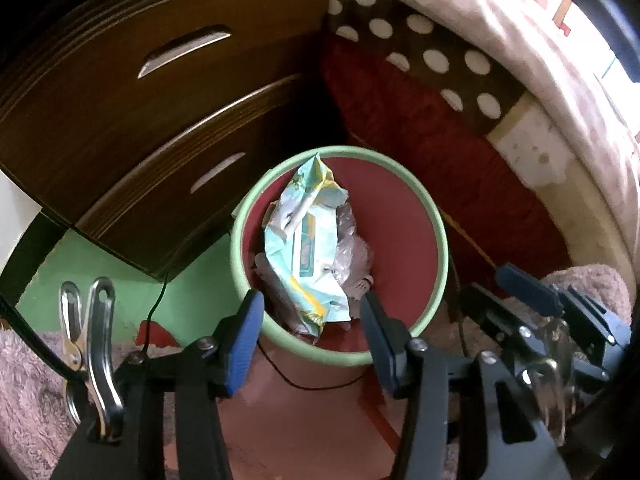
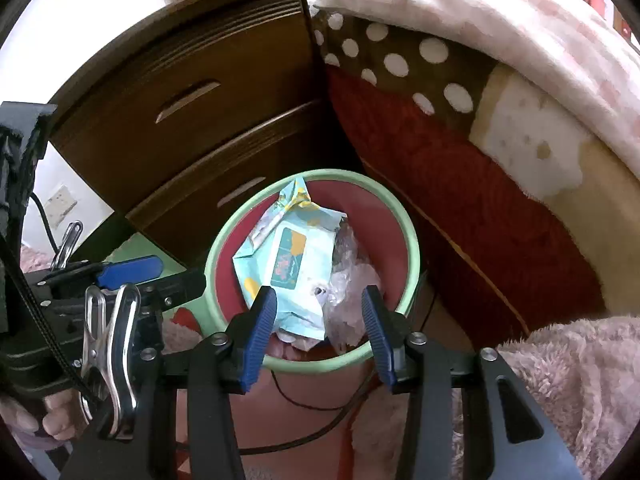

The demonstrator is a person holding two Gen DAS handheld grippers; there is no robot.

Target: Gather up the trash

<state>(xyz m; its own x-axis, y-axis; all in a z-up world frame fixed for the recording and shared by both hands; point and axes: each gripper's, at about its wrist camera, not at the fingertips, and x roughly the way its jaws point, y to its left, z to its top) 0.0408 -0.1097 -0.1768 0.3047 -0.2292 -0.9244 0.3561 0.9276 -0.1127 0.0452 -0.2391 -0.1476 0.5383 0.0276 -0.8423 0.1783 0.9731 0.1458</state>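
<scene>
While the crumpled wipes packet [image 2: 286, 264] is lying in the green-rimmed bin [image 2: 414, 248] beside clear plastic [image 2: 352, 284], both grippers are hovering above it, the left gripper [image 1: 312, 316] and right gripper [image 2: 320, 316] with jaws apart and empty. Dropping seems finished; next, I judge, is seeking further litter beyond the wooden drawers [image 2: 192, 92].
</scene>
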